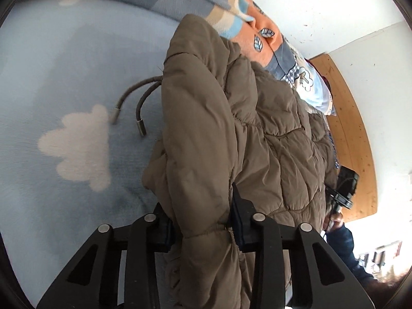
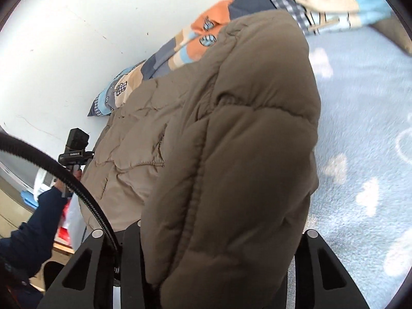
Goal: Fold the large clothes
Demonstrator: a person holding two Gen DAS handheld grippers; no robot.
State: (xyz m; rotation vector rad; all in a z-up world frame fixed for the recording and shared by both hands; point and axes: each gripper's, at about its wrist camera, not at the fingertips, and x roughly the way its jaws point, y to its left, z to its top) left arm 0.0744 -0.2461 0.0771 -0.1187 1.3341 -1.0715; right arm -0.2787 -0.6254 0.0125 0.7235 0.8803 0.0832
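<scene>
A brown quilted puffer jacket (image 1: 257,128) is lifted off the bed and stretched between my two grippers. My left gripper (image 1: 203,221) is shut on a thick fold of its edge, and both dark pads press into the fabric. Two drawstring cords (image 1: 141,113) dangle from the jacket over the blanket. In the right wrist view the jacket (image 2: 244,141) bulges over my right gripper (image 2: 213,234) and hides its fingertips; the padded fold is clamped between the jaws. Each gripper shows in the other's view: the right gripper (image 1: 343,188) and the left gripper (image 2: 76,149).
A light blue blanket with white clouds (image 1: 77,141) covers the bed below. A patterned duvet (image 1: 257,33) lies bunched along the white wall (image 2: 64,51). A wooden board (image 1: 355,128) stands at the bed's end. A dark blue sleeve (image 2: 33,226) and a black cable (image 2: 77,188) cross low on the left.
</scene>
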